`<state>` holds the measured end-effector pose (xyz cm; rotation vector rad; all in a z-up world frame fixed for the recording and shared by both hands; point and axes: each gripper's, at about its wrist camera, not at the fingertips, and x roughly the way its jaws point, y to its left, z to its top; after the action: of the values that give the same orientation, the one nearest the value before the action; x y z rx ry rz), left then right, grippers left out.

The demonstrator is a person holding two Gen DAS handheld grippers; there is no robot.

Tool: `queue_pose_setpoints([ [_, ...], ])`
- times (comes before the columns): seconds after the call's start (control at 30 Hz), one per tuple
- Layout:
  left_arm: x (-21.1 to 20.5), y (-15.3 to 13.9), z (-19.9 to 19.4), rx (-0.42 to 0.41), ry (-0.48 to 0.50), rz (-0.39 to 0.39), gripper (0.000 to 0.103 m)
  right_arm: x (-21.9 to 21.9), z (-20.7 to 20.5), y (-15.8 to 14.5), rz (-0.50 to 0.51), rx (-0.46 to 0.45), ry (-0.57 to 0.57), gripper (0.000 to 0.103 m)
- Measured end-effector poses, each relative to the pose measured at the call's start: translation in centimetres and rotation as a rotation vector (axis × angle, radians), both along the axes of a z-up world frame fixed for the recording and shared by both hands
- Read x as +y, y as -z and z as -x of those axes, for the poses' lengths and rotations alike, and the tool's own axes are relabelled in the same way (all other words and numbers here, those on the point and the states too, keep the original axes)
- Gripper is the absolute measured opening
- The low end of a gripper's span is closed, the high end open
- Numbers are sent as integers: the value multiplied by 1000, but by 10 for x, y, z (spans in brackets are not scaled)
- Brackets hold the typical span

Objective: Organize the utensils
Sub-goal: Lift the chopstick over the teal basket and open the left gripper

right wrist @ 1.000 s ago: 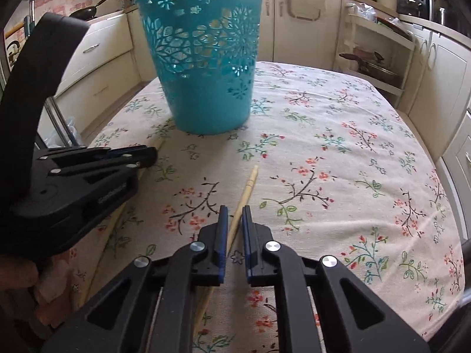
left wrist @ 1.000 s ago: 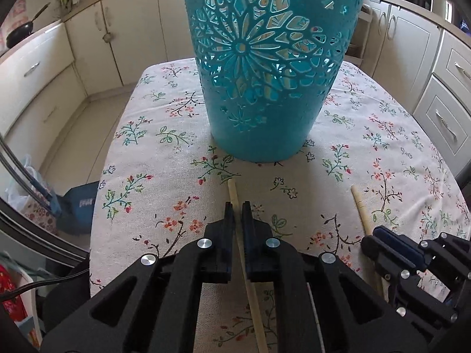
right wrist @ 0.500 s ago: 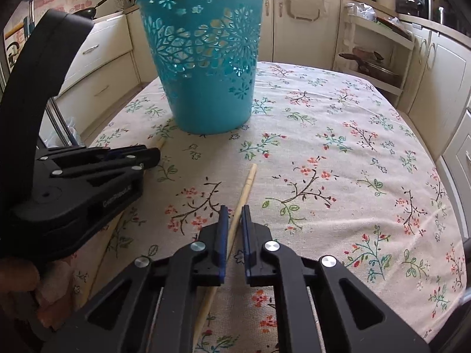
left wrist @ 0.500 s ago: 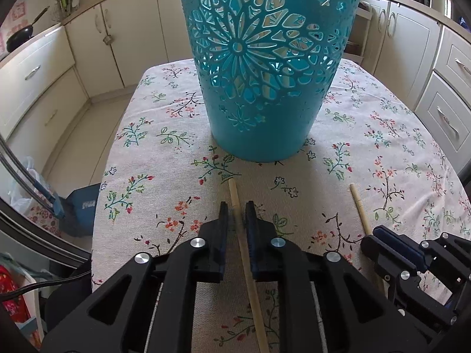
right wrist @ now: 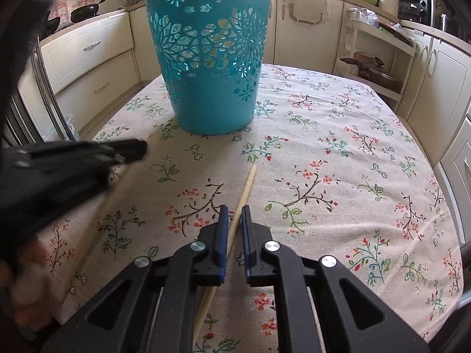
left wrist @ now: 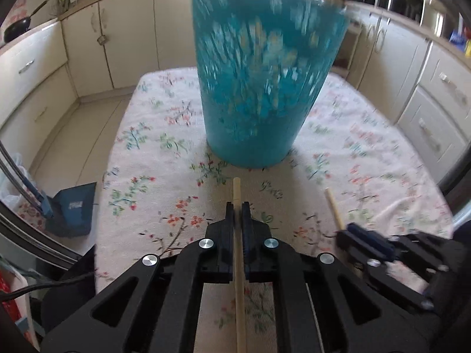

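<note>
The left tongs [left wrist: 238,206] are clenched on a pale wooden chopstick [left wrist: 237,194]; the stick runs straight between the two black fingers, and its blunt tip projects a short way past the fingertips toward the tall teal plastic basket with cut-out flower patterns [left wrist: 259,88]. The left wrist view is motion-blurred, so basket detail cannot be read there. In the right wrist view the same basket [right wrist: 212,67] stands upright on the counter covered with a cream floral tablecloth [right wrist: 338,176], toward its far side. The right tongs [right wrist: 234,210] sit low over the cloth with a narrow gap between the fingers. A second pale wooden chopstick [right wrist: 245,189] lies on the cloth and passes diagonally through that gap; it appears to touch the left finger only, so the right tongs are released around it, not gripping. Its far end points toward the basket but stops well short of it. The left tongs [right wrist: 129,150] appear blurred at the left of this view. Cream kitchen cabinets [right wrist: 91,56] surround the counter.
</note>
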<state>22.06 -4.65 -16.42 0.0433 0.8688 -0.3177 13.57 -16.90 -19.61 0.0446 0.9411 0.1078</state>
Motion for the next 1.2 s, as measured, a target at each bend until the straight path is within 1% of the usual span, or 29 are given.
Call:
queue_pose_setpoints([
  [0.17, 31, -49, 7, -54, -22, 136, 5, -1, 0, 0, -5, 4, 2, 10],
  [0.27, 38, -81, 8, -103, -35, 195, 5, -1, 0, 0, -7, 5, 3, 10],
  [0.37, 39, -108, 6, -159, -30, 224, 5, -1, 0, 0, -9, 7, 5, 10],
  [0.4, 39, -122, 4, -189, -28, 236, 5, -1, 1, 0, -10, 7, 6, 10],
  [0.57, 30, -171, -14, -302, -31, 262, 5, -2, 1, 0, -16, 9, 9, 10],
  [0.77, 14, -217, -42, -437, -60, 268, 5, -3, 0, 0, -28, 7, 14, 10],
  [0.87, 2, -228, -59, -480, -72, 261, 5, -5, 0, 0, -39, 7, 17, 10],
  [0.93, -4, -231, -69, -492, -84, 260, 5, -5, 0, 1, -44, 5, 18, 10],
  [1.07, -17, -222, -98, -501, -117, 240, 5, -6, 0, 0, -51, 2, 17, 10],
  [1.2, -21, -210, -120, -498, -154, 221, 5, -7, 0, 0, -54, -2, 17, 10],
])
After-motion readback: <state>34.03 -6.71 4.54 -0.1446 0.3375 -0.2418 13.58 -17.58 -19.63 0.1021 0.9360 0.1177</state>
